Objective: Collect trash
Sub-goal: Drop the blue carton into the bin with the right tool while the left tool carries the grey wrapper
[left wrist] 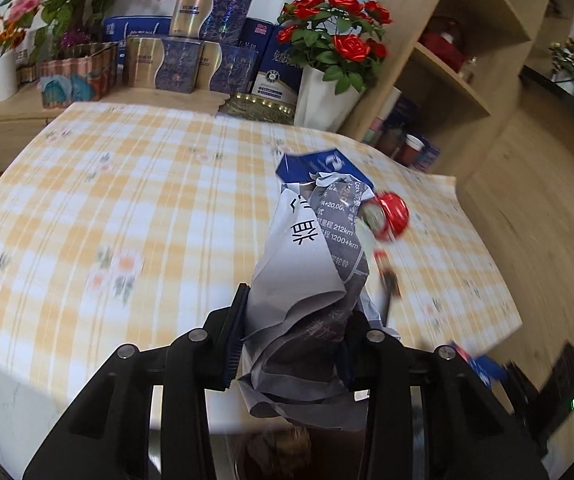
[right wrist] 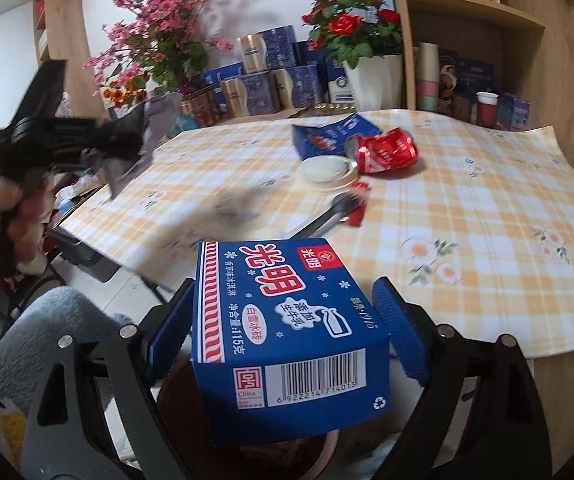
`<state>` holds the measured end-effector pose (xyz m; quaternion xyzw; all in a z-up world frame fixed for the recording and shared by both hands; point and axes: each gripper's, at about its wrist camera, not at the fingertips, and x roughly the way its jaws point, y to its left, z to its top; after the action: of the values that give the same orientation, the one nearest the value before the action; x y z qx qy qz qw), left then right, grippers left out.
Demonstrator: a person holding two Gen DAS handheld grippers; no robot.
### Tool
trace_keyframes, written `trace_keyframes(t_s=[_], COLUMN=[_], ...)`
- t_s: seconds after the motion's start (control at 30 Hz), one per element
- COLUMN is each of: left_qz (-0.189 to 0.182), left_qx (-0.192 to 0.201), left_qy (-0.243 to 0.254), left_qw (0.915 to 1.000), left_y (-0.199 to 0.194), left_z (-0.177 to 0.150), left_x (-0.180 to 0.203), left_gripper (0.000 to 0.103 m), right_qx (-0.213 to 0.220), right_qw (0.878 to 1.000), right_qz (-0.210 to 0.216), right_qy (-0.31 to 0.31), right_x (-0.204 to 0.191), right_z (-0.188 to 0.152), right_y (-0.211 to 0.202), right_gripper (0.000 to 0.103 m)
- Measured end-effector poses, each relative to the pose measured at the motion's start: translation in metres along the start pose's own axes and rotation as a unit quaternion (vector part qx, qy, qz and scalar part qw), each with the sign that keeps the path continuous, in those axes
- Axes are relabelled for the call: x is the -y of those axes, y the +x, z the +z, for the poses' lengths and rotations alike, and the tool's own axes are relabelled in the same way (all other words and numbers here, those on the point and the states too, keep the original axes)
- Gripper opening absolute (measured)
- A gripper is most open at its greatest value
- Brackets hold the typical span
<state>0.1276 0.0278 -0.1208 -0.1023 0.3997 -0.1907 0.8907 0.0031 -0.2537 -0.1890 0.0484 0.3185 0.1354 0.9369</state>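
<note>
Mid-collection, the left gripper pinched crumpled paper above the table's near edge, while the right gripper, at six o'clock, stood spread around a blue carton over the bin, apparently releasing it; the paper likely followed.

A crumpled grey-and-white printed paper stands upright at lower centre of the left wrist view, pinched between the jaws. A blue ice-cream carton with red-and-white lettering and a barcode fills the lower centre of the right wrist view, between wide jaws. On the counter at upper centre lie a crushed red can on its side, a torn blue box and a white round lid.
</note>
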Motion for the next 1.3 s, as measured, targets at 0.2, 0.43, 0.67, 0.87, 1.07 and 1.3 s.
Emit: trace_keyframes(t_s=[0.2, 0.43, 0.67, 0.87, 1.07, 1.3], left_qz=[0.008, 0.006, 0.006, 0.002, -0.007, -0.004], left_qx=[0.005, 0.011, 0.01, 0.012, -0.001, -0.024], left_qy=[-0.003, -0.018, -0.013, 0.006, 0.03, 0.118], left_qw=[0.9999, 0.9998, 0.9998, 0.9999, 0.9995, 0.9928], left_y=[-0.041, -0.067, -0.076, -0.076, -0.066, -0.042], left_z=[-0.055, -0.097, -0.112, -0.112, -0.116, -0.125], left_x=[-0.008, -0.018, -0.018, -0.01, -0.002, 0.015], left_gripper=[0.036, 0.036, 0.036, 0.036, 0.036, 0.037], right_qx=[-0.023, -0.071, -0.11, -0.11, -0.068, -0.005], right_qw=[1.0, 0.997, 0.993, 0.993, 0.997, 1.0], right_qz=[0.011, 0.044, 0.048, 0.046, 0.034, -0.003], right_qy=[-0.01, -0.006, -0.011, -0.008, 0.014, 0.029], right_x=[-0.025, -0.038, -0.046, -0.046, -0.029, 0.013], right_z=[-0.021, -0.036, -0.044, -0.045, -0.032, -0.002], right_y=[0.001, 0.02, 0.037, 0.037, 0.019, -0.016], right_gripper=[0.086, 0.086, 0.087, 0.095, 0.097, 0.097])
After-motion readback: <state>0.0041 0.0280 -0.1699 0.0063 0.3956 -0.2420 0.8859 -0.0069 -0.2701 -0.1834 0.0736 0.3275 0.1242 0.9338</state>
